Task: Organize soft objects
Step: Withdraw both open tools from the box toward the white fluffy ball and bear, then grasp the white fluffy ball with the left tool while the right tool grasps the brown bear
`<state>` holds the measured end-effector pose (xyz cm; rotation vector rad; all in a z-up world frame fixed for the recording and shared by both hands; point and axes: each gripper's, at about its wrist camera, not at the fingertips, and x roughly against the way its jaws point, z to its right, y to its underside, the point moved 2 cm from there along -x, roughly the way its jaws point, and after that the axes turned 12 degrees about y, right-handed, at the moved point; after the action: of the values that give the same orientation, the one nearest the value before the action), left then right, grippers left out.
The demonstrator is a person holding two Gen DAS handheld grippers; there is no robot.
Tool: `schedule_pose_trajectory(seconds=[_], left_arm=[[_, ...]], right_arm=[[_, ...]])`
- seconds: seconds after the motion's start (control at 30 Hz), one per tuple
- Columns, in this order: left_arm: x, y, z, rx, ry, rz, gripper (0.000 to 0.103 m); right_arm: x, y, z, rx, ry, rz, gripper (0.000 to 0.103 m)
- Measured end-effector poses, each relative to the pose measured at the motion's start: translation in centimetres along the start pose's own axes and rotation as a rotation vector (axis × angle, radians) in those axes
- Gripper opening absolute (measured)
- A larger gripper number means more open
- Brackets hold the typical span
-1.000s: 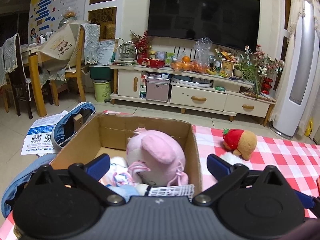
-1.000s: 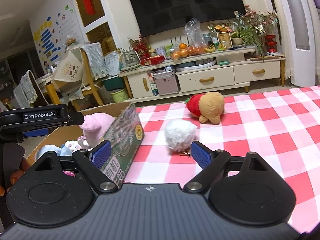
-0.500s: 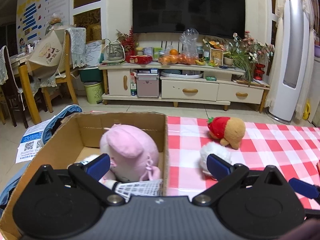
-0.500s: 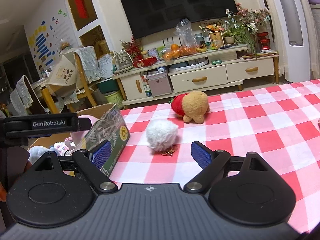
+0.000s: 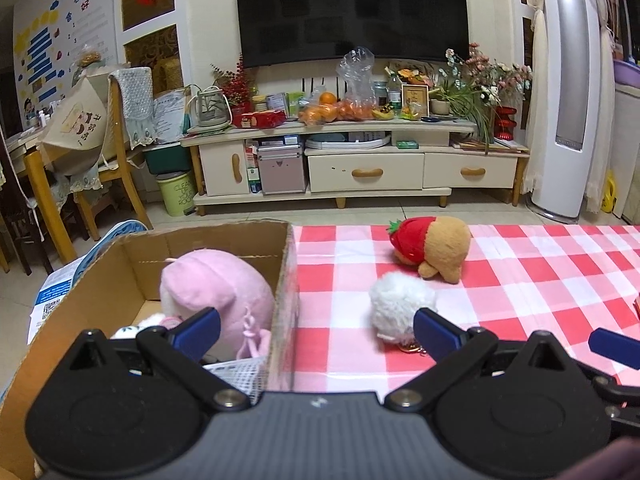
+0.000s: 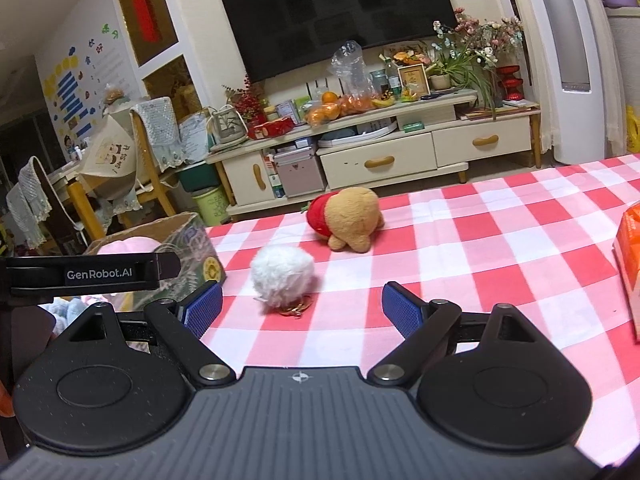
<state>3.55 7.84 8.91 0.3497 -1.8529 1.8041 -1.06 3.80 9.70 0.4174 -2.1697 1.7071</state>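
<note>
A cardboard box (image 5: 120,264) stands at the left end of the red-checked table (image 5: 520,280) and holds a pink plush (image 5: 216,288) and other soft toys. A white fluffy ball (image 5: 400,304) with a gold keyring lies on the cloth right of the box. A brown plush with a red strawberry hat (image 5: 436,248) lies behind it. My left gripper (image 5: 316,328) is open and empty, straddling the box's right wall. My right gripper (image 6: 302,308) is open and empty, just in front of the white ball (image 6: 282,276); the brown plush (image 6: 348,220) lies beyond.
An orange package (image 6: 630,256) sits at the table's right edge. The box (image 6: 188,244) is left of my right gripper. Beyond the table are a TV cabinet (image 5: 360,160), chairs (image 5: 120,152) and a white tower fan (image 5: 568,92).
Both grippers have moved right, away from the box's middle. The white ball and brown plush now sit nearer the centre of both views. Both stay open.
</note>
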Motion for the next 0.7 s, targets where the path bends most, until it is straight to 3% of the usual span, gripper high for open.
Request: schedule_pose_trajectory(seconds=[0.7], left_arm=[[-2.1,0.6,3.7,-0.09,-0.007,-0.032,0.102]], right_arm=[[-0.5,0.5,1.6,-0.023,0.069,-0.005,0.103]])
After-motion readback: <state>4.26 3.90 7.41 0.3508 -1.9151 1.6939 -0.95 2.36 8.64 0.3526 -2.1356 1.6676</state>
